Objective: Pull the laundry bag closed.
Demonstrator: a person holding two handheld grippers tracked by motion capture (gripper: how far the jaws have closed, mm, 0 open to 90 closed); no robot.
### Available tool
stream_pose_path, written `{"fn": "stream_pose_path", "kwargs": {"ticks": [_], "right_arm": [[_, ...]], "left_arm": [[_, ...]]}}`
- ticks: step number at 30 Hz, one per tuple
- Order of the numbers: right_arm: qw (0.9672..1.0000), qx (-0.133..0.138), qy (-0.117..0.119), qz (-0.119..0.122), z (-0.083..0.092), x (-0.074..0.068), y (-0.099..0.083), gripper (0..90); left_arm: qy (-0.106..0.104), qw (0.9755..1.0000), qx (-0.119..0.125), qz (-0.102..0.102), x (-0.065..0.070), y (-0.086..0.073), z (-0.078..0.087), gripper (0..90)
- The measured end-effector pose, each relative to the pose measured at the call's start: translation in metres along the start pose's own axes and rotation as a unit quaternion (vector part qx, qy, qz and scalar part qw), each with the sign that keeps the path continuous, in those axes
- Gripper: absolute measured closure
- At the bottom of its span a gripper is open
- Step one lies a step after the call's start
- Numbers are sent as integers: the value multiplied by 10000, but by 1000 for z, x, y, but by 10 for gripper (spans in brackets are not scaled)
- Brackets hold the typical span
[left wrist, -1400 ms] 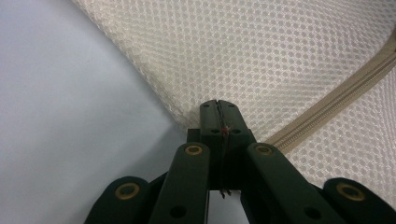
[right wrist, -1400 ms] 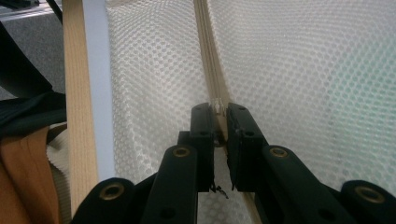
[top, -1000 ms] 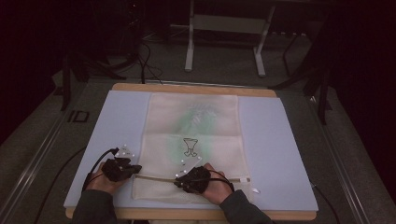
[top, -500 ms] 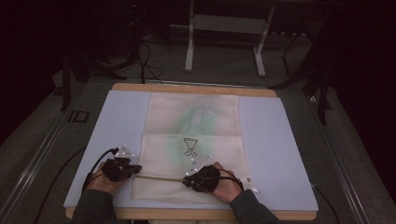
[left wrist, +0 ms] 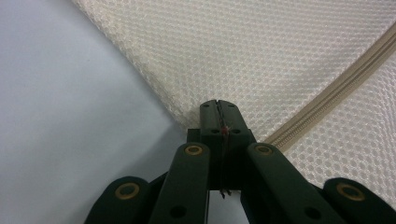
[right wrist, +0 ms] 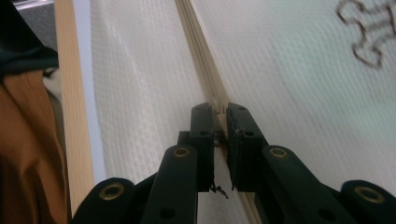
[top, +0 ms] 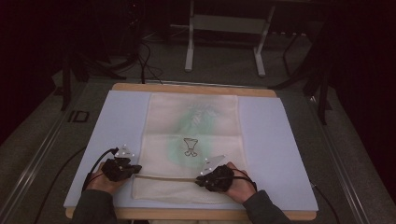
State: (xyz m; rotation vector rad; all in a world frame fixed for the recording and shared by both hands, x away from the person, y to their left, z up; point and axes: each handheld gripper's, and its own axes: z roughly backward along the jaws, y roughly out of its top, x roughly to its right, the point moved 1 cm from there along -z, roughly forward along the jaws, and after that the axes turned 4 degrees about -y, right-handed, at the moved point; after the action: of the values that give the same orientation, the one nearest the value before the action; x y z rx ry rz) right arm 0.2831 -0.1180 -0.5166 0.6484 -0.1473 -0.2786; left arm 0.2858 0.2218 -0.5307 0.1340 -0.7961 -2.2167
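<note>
pinching shut, both pairs of fingers (left wrist: 211, 114) on the cream mesh laundry bag (top: 194, 135), which is lying flat on the pale blue mat (top: 275, 140) over the wooden table (top: 194, 87). left gripper (top: 122, 169) clamping the bag's left edge corner right where the beige zipper (left wrist: 336, 91) ends, jaws pressed together with only a thin seam showing between them in the left gripper view. right gripper (right wrist: 219, 109) closing on a small clear zipper pull (right wrist: 218, 103) along the zipper line, jaws nearly meeting around it in the right gripper view, with mesh spreading away on both sides. sitting near the front edge of the mat, right of the bag's middle in the high view, well apart from the left gripper. showing through the bag, a faint green shape and a dark printed outline (top: 189, 146).
</note>
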Motion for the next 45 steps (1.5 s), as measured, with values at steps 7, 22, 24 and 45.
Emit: {"fn": "stream_pose_path", "kwargs": {"ticks": [7, 22, 24, 45], "right_arm": [[9996, -77, -179, -228, 22, 11, -31, 822], [9974, -193, -417, -547, 51, 26, -70, 822], [9972, -198, -440, -577, 54, 26, -73, 822], [9925, -103, -591, -1067, 87, 43, -118, 822]], "left_arm": [[17, 10000, -19, -11, 0, 0, 0, 899], [31, 10000, -33, -24, 1, 0, 0, 898], [31, 10000, -31, -27, 1, 0, 0, 898], [54, 10000, -55, -53, 1, 1, 0, 898]]}}
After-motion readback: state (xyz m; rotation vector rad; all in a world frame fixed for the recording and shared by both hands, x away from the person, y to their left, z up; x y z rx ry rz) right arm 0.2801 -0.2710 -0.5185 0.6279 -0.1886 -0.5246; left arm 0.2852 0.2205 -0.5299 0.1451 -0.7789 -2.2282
